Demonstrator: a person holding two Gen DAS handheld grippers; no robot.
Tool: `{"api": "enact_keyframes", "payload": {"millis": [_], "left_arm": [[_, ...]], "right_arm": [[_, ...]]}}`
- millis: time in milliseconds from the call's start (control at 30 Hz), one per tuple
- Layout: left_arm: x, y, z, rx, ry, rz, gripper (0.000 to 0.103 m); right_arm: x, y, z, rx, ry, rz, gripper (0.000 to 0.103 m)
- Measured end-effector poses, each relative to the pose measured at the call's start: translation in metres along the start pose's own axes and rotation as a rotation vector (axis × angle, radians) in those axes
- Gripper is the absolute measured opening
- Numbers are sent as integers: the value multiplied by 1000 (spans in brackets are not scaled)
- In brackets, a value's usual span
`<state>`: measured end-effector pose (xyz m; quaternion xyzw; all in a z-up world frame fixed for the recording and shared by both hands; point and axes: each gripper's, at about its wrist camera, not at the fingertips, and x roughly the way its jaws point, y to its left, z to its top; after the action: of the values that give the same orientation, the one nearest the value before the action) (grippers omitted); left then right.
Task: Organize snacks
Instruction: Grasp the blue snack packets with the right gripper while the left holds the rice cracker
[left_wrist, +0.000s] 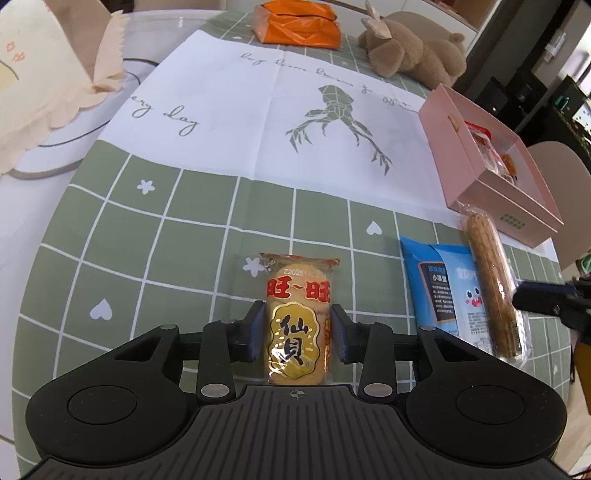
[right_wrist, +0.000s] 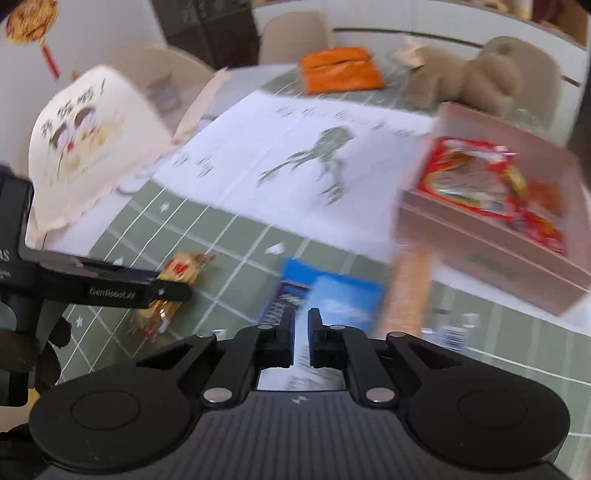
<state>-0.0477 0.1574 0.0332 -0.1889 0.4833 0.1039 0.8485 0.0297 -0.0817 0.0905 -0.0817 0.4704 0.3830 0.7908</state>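
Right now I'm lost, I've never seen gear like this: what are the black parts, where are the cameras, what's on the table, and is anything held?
No robot: a person holds a two-finger gripper in each hand, each with its own camera looking along its fingers. One picture comes from the left gripper, whose pads sit against a rice cracker pack and seem to grip it. The other, blurred, comes from the right gripper, shut and empty above a blue packet. On the checked tablecloth also lie a long wrapped stick, a pink box holding red snacks, an orange bag and a plush toy.
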Motion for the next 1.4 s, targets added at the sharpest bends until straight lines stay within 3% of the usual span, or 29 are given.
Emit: {"api": "enact_keyframes", "payload": {"millis": [100,167,367,500,633,733,900,933,967,1100,1267,1400], "left_arm": [[1,-1,1,-6,1,-4,41],[1,-2,1,-4,3,-4,41],[-1,2,-1,-12,-1,-22,41],[0,1,0,-15,-1,-20,41],[-1,1,0,-10,-1,-22,41],[-1,1,-1,7,-2,-21,41],[0,-5,-3,46,-13,-4,42],[0,-7,-4,53,-16,1,43],[1,-9,-4,60,-17,5,45],[2,-17,-5,93,-15,29,49],[4,-26,-6,133,-13,58,52],[5,-30,-9,155,-19,82,53]], "right_arm": [[2,-8,-5,70,42,77,33],[12,-1,-10,77,85,109,66],[55,9,-7,124,167,-48,69],[68,20,1,122,151,-78,88],[86,48,-2,-37,129,-172,102],[84,55,-8,-104,109,-158,102],[71,39,-18,-99,95,-107,101],[66,36,-21,-106,78,-110,94],[60,34,-23,-116,64,-121,81],[37,19,-21,-31,26,-17,76],[-4,16,-15,-49,-93,-27,76],[-27,1,-14,-45,-155,-104,77]]}}
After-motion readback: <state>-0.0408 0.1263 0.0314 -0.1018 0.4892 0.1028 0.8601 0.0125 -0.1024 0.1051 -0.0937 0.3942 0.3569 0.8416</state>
